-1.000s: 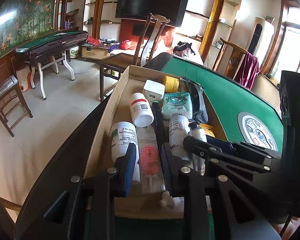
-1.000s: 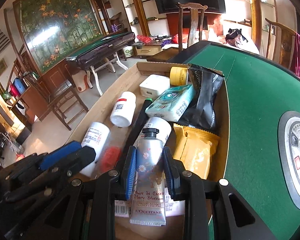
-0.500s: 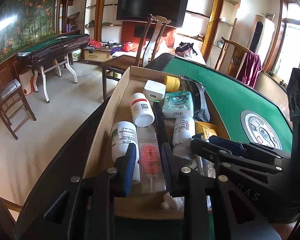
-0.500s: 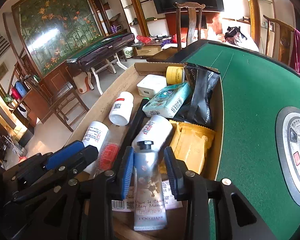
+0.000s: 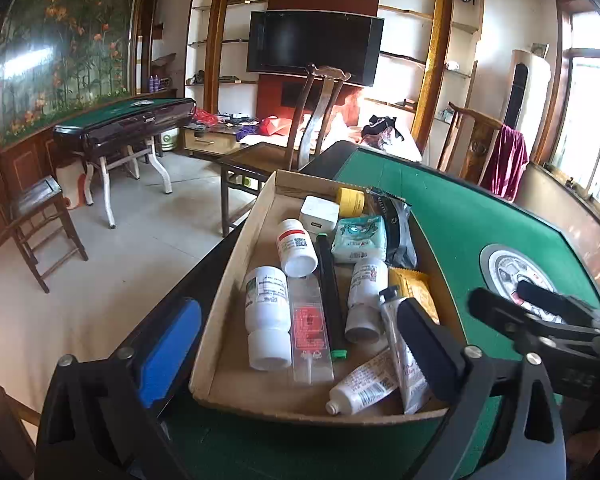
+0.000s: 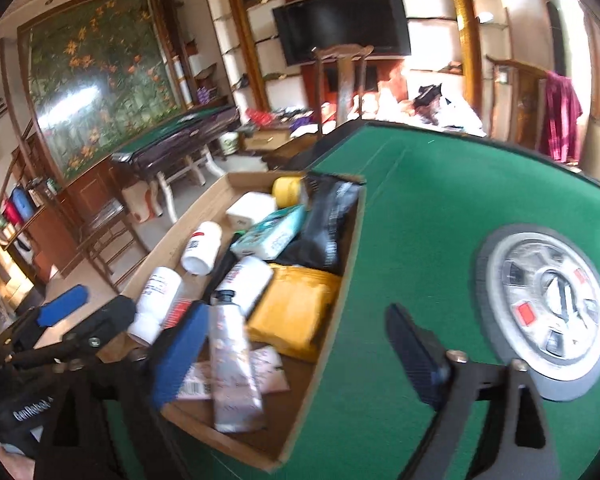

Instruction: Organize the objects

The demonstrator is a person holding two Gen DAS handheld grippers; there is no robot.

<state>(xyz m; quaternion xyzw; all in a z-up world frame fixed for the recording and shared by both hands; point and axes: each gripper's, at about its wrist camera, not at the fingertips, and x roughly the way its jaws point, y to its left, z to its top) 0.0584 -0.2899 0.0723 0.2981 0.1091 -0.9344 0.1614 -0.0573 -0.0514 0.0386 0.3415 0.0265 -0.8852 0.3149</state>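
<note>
Cardboard box (image 5: 236, 268): set on the green table (image 5: 472, 216) at its left edge; seen at the centre of the left wrist view and from nine to six o'clock in the right wrist view
Contents: white bottles, a clear flat spray bottle (image 5: 311, 328), a black pen-like stick, a tissue pack, a yellow packet (image 6: 296, 312) and a black pouch are lying inside, loosely side by side
Silver hand-cream tube (image 6: 234, 364): lying in the box at its near end, cap pointing away, resting on a white tube (image 5: 364, 388) and paper labels
Left gripper (image 5: 300, 344): jaws opening, spread wide; nothing is pressed by the pads; the spray bottle lies in the box, seen between them
Right gripper (image 6: 300, 356): jaws opening, spread wide; the silver tube is released, just beside the blue pad at seven o'clock; the other pad stands over bare felt at five o'clock
Step in hand: judged to be the release of two items into the box, both deposits done
Table beyond the box: no loose item is seen on the felt; only the round control panel (image 6: 548, 304) at three o'clock
Next move: both grippers are to be lifted clear of the box without the tubes being dragged; a further item, if any, is to be sought outside these views
</note>
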